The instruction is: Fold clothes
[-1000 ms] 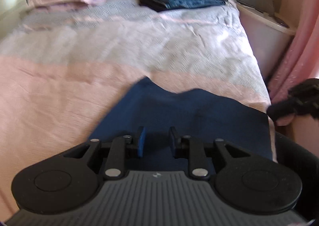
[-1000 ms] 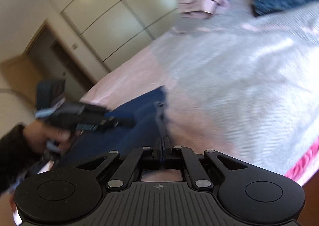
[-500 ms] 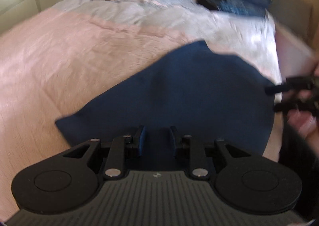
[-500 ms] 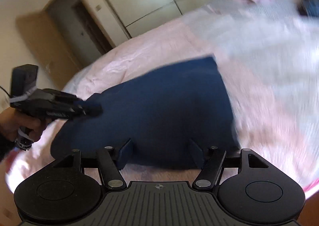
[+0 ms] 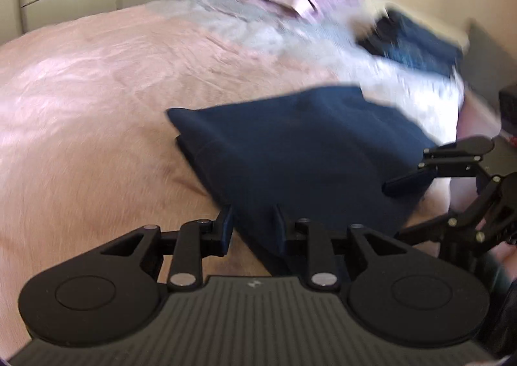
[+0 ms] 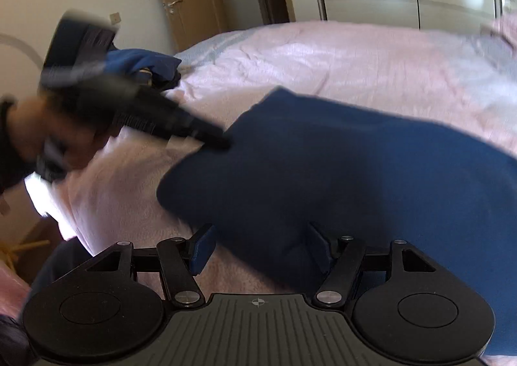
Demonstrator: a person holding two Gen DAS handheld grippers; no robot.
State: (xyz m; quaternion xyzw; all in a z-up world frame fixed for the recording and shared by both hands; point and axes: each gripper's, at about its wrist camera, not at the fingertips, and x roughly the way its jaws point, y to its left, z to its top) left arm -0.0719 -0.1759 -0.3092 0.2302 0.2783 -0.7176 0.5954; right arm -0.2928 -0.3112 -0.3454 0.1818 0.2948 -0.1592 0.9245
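Navy cloth (image 5: 307, 152) flat on bed (image 5: 97, 107), long axis slanting away from left gripper (image 5: 252, 224); its narrow fingers straddling the near edge, grip unclear. Right gripper (image 6: 260, 249) wide open, cloth corner between, unpinched.

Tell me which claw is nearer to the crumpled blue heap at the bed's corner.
Left. The left claw lies just before the heap, tip at the navy garment's edge; the right claw is farther, open astride that garment's near edge.
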